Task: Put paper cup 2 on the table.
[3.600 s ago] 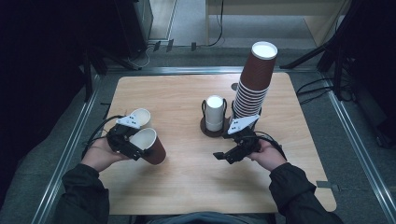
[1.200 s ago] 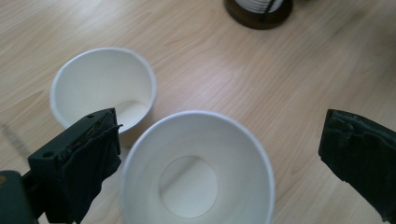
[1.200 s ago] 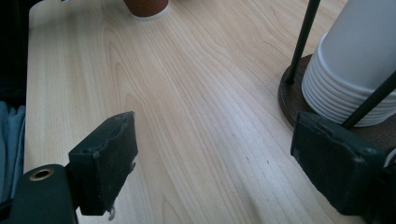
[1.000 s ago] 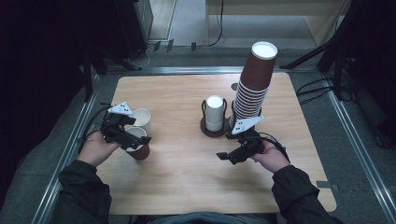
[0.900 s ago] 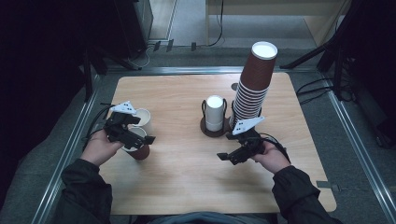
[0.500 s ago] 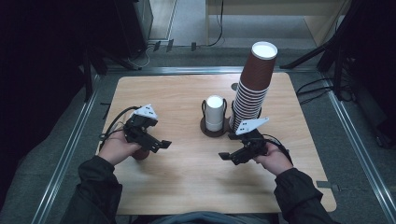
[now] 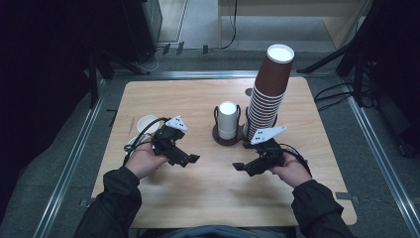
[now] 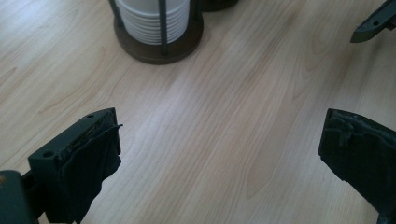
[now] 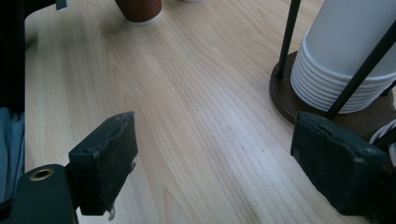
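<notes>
While left tongs gape empty, white cup stands behind.

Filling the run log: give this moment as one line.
left gripper: open, empty | right gripper: open, empty | white paper cup: upright behind left hand | tall brown paper cup stack: untouched

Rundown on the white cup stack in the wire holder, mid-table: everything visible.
The white cup stack stands upright at mid-table in a holder with a round dark wooden-looking base and thin black upright rods around the cups. The cups look like paper, nested closely, their rims showing as tight rings low down. The tall brown cup stack stands just beside it. Neither hand-held gripper touches it.
</notes>
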Demonstrator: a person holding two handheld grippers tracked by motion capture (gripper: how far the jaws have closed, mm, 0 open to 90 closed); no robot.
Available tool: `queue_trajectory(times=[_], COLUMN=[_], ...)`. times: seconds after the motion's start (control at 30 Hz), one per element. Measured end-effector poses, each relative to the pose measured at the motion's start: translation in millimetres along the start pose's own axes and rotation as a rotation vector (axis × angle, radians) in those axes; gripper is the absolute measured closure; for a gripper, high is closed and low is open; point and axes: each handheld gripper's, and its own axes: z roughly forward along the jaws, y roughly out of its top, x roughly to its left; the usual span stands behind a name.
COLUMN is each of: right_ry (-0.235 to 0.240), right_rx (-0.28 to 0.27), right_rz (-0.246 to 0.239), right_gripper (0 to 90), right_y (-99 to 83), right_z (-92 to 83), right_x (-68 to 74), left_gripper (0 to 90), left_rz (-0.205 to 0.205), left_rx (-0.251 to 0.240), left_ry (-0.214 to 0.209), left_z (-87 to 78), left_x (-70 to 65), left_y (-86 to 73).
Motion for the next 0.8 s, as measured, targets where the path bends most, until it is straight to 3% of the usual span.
queue_trajectory(times=[0.2, 0.6, 0.8], right_ry=[-0.001, -0.011, -0.015], right_rx=[0.002, -0.001, 0.003], right_rz=[-0.004, -0.020, -0.033], right_gripper=[15.1, 15.4, 15.4], right_y=[-0.1, -1.7, -3.2], right_z=[0.1, -4.9, -7.0], right_x=[0.2, 2.0, 6.8], left_gripper=[0.0, 0.0, 0.0], left_rz=[0.038, 0.021, 0.036], left_rx=[0.020, -0.010, 0.005], left_ry=[-0.007, -0.031, -0.033], left_z=[14.3, 36.7, 46.3], left_x=[-12.2, -23.3, -26.4], left_y=[5.1, 6.7, 5.4])
